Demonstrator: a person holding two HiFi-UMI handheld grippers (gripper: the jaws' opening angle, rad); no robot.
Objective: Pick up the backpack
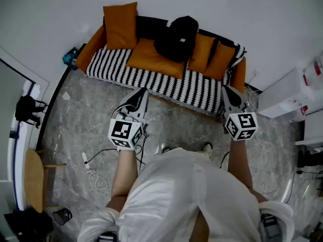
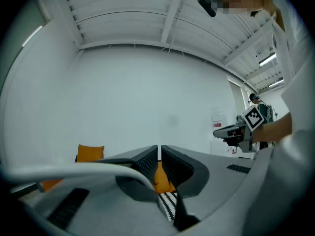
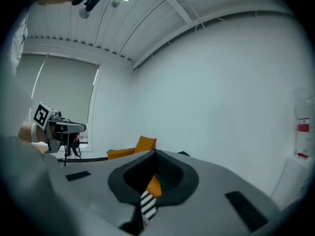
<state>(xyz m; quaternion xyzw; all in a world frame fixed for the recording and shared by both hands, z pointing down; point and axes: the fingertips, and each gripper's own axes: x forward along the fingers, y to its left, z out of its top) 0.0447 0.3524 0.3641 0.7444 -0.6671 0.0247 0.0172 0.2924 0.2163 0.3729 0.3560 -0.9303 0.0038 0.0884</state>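
The black backpack (image 1: pixel 177 37) sits upright on the sofa (image 1: pixel 151 79), leaning on the orange cushions at the back. The sofa has a black-and-white striped cover. Both grippers hover above the floor in front of the sofa, well short of the backpack. My left gripper (image 1: pixel 143 92) points at the sofa's middle and is shut with nothing in it; in the left gripper view (image 2: pixel 159 149) its pads nearly meet. My right gripper (image 1: pixel 225 88) is near the sofa's right end, also shut and empty (image 3: pixel 154 154). Neither gripper view shows the backpack clearly.
A white cabinet (image 1: pixel 288 94) stands right of the sofa. Cables (image 1: pixel 98 178) trail over the grey marble floor by my feet. At the left are a round wooden stool (image 1: pixel 32 179), a black bag (image 1: pixel 25 109) and a doorway. A blue item (image 1: pixel 69 58) lies by the sofa's left end.
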